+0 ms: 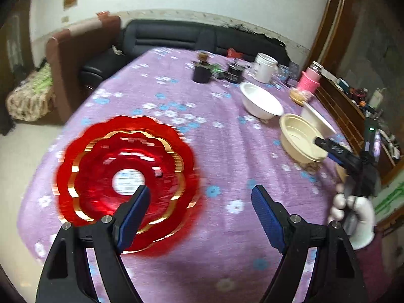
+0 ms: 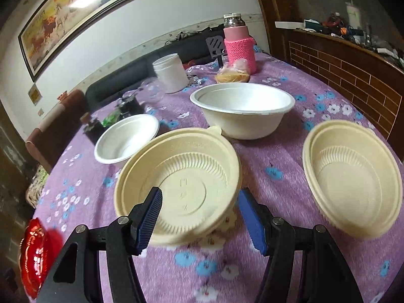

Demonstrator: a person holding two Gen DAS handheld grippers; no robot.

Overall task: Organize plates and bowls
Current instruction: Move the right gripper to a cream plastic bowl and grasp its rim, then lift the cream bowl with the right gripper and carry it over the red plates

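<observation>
Left wrist view
Left claw (image 1: pixel 200 198): released, jaws spread wide, nothing between them, above the tabletop (image 1: pixel 227 151) with its purple flowered cloth.
Red plate (image 1: pixel 126 176): scalloped, gold-trimmed, flat on the tabletop, partly behind the claw's left finger; blurred.
Right claw (image 1: pixel 328 146): seen from outside at the right edge, held by a white-gloved hand (image 1: pixel 353 217), its tip at the rim of a cream bowl (image 1: pixel 300 139).
White bowl (image 1: pixel 260 102): on the cloth beyond the cream bowl.

Right wrist view
Right claw (image 2: pixel 199 214): released, jaws apart, straddling the near rim of the cream bowl (image 2: pixel 179 186); whether the pads touch it I cannot tell.
Second cream bowl (image 2: pixel 353 179): to the right, apart.
Large white bowl (image 2: pixel 242 109): behind them.
Small white bowl (image 2: pixel 126 139): to the left, tilted.
Red plate (image 2: pixel 35 250): lower left edge.
Pink-sleeved bottle (image 2: pixel 238 45): far side of the tabletop.
</observation>
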